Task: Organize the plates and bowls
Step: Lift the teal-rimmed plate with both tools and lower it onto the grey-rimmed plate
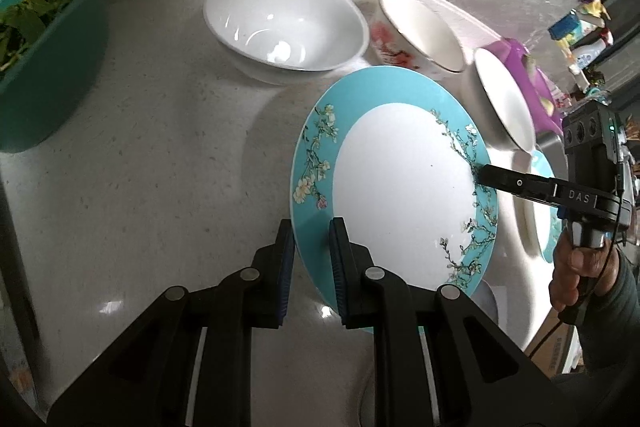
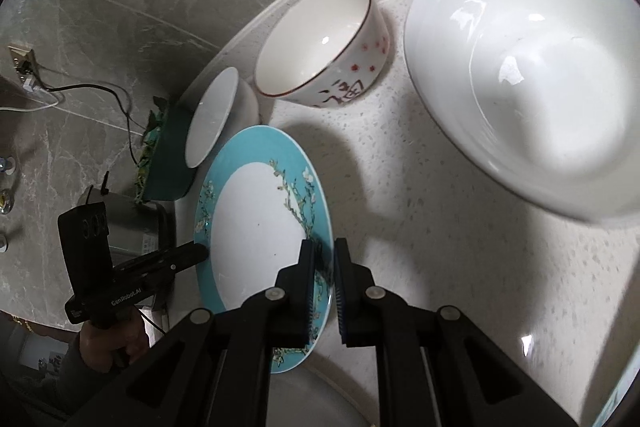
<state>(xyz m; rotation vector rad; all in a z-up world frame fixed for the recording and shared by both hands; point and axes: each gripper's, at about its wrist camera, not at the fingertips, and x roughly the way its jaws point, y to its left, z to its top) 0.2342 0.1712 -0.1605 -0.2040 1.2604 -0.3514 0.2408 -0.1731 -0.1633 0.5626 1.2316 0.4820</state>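
The plate (image 1: pixel 400 187), turquoise-rimmed with a blossom pattern, is held tilted above the pale counter (image 1: pixel 160 167), pinched at opposite edges of its rim by the left gripper (image 1: pixel 312 255) and the right gripper (image 2: pixel 322 283), each with its jaws narrowed onto the rim. Glazed ceramic like this is probably stiff, fairly heavy, slick and breakable, so the rim is the sensible hold. Behind stand a large white bowl (image 1: pixel 284 23) and two smaller bowls.

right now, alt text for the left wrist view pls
Both grippers, left gripper and right gripper, pinch opposite rims of a turquoise floral plate above a speckled counter; three white bowls sit behind it.
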